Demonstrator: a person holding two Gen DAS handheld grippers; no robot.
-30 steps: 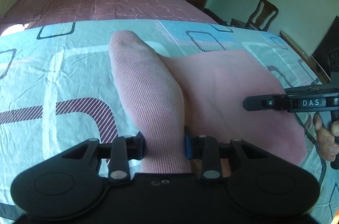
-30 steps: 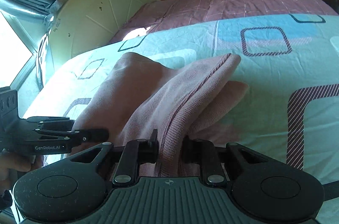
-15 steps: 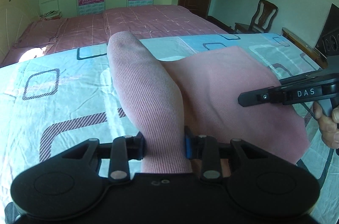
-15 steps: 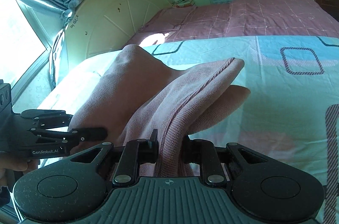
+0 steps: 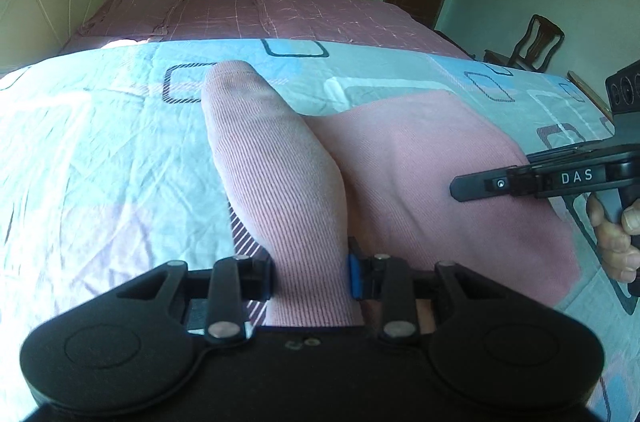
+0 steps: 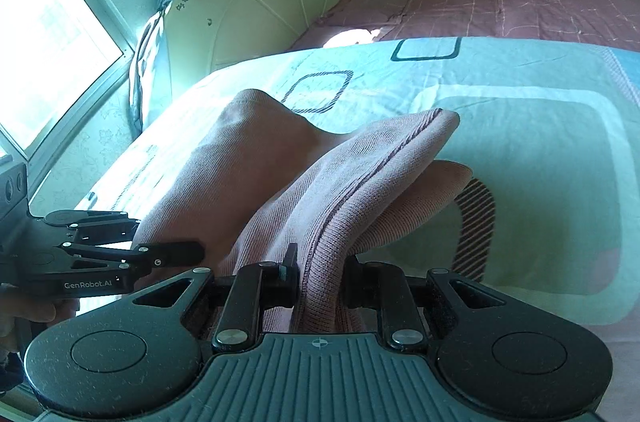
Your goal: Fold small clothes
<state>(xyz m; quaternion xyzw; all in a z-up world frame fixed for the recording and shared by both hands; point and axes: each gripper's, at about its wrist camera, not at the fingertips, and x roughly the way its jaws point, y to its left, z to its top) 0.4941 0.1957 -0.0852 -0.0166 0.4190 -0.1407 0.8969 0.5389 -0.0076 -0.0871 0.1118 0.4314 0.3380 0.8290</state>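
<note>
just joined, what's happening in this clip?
A person holds a gripper in each hand over a bed. Both are clamped on one pink garment: the left gripper pinches a ribbed fold, the right gripper a bunched, seamed edge. The cloth hangs between them, raised above the patterned bedsheet. The fold is mid-way; nothing is laid flat yet.

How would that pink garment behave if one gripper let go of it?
Probably floppy: the pink garment sags between the left gripper and right gripper. It looks light, a thin ribbed knit, bunched where each clamps it. Likely not slippery; the freed side would drop onto the bedsheet.
</note>
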